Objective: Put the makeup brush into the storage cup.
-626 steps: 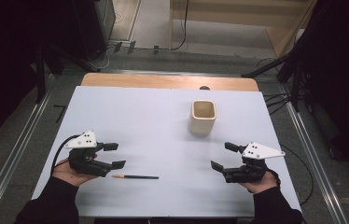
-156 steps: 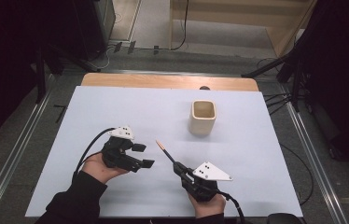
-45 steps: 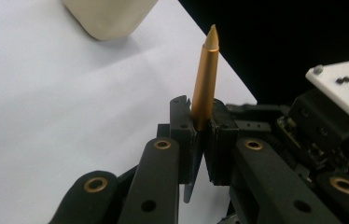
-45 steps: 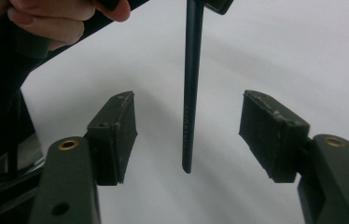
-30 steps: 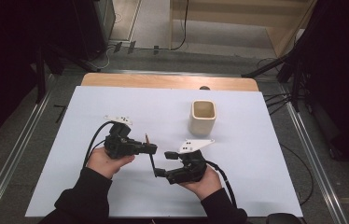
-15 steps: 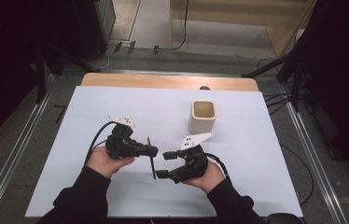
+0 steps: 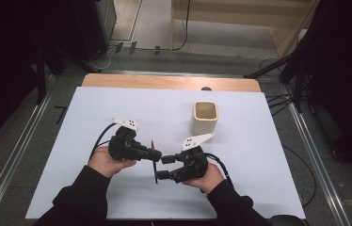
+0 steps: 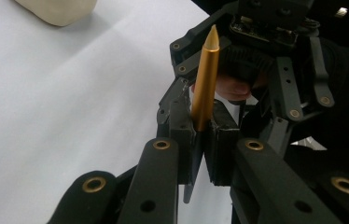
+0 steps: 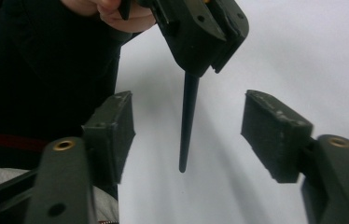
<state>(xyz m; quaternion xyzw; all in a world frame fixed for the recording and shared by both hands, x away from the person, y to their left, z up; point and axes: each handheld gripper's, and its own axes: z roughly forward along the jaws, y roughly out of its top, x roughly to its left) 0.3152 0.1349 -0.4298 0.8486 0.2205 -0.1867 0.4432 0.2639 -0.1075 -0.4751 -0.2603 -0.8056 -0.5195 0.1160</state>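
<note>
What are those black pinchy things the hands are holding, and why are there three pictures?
A person holds a tool in each hand, each ending in a claw. One picture comes from a camera above the white table; the others come from small cameras riding on each tool. The left claw is shut on a thin brush with a gold handle and a dark pointed end. The right claw has just been closing around that dark end, but its pads are apart from it. A cream cup stands farther back.
</note>
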